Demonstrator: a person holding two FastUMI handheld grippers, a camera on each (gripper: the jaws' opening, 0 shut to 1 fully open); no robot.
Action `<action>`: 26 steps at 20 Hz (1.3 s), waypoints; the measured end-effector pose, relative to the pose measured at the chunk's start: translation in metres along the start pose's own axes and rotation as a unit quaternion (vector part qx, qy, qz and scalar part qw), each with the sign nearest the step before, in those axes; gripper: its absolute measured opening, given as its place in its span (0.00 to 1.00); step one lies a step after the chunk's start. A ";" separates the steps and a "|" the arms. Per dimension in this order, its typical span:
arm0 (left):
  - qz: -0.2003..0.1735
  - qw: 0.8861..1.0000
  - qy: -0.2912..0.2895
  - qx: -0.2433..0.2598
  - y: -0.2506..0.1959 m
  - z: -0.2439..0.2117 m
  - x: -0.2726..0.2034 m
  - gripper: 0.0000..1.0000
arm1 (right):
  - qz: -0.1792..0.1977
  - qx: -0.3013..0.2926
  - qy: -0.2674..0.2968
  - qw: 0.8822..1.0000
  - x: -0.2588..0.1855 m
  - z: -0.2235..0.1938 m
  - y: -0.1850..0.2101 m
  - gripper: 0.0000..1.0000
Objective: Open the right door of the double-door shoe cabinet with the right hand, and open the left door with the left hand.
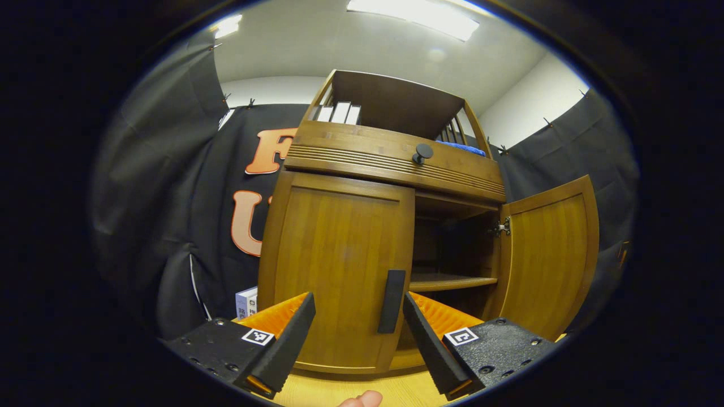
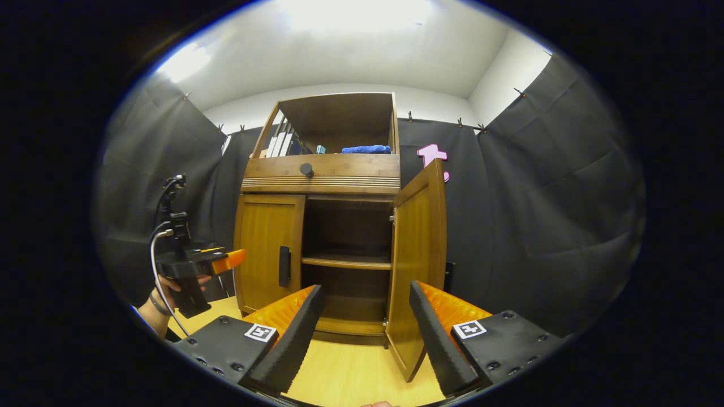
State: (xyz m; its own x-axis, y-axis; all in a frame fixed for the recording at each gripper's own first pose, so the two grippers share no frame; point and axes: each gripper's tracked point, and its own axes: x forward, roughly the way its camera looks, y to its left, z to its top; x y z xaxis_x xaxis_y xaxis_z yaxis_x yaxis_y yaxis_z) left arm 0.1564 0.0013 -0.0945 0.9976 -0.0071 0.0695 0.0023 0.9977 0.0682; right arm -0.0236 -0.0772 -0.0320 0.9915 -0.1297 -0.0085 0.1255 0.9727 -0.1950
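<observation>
Wooden floor (image 2: 350, 379), right door (image 2: 418, 254) swung outward, left door (image 1: 339, 271) shut flat

The lower edge of the left door (image 1: 334, 271) is cut across by the left tongs (image 1: 357, 339) in the left gripper view, and the cabinet's base is partly covered there. A fingertip (image 1: 362, 400) is clipped by the bottom edge. The white box (image 1: 246, 302) beside the cabinet is half hidden, its markings too small to be made out. In the right gripper view, the hand (image 2: 169, 294) holding the far tongs is cut off at the wrist. The cabinet interior (image 2: 346, 232) is too dark for contents to be told.
</observation>
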 end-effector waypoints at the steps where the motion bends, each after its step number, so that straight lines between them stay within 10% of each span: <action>1: -0.004 1.000 0.001 0.002 -0.004 -0.002 0.010 0.95 | 0.001 0.001 0.001 1.000 -0.003 -0.001 0.002 0.94; 17: 0.005 0.997 0.068 0.029 -0.028 -0.088 0.149 0.90 | -0.010 -0.005 0.011 1.000 -0.028 -0.011 -0.004 0.96; 20: -0.020 0.998 0.063 0.023 -0.035 -0.084 0.154 0.75 | -0.011 -0.008 0.012 1.000 -0.024 -0.013 -0.002 0.94; 22: -0.034 0.997 0.066 0.021 -0.048 -0.089 0.157 0.29 | -0.007 -0.008 0.016 1.000 -0.022 -0.016 0.002 0.94; 26: -0.030 0.996 0.085 0.023 -0.044 -0.085 0.144 0.26 | -0.010 -0.011 0.021 1.000 -0.023 -0.021 0.003 0.94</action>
State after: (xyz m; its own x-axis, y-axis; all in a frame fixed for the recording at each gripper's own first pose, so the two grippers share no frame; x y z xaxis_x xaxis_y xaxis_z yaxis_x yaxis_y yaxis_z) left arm 0.3058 -0.0382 -0.1723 0.9931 -0.0508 -0.1057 0.0628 0.9915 0.1137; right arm -0.0469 -0.0751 -0.0532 0.9865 -0.1571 -0.0452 0.1438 0.9653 -0.2180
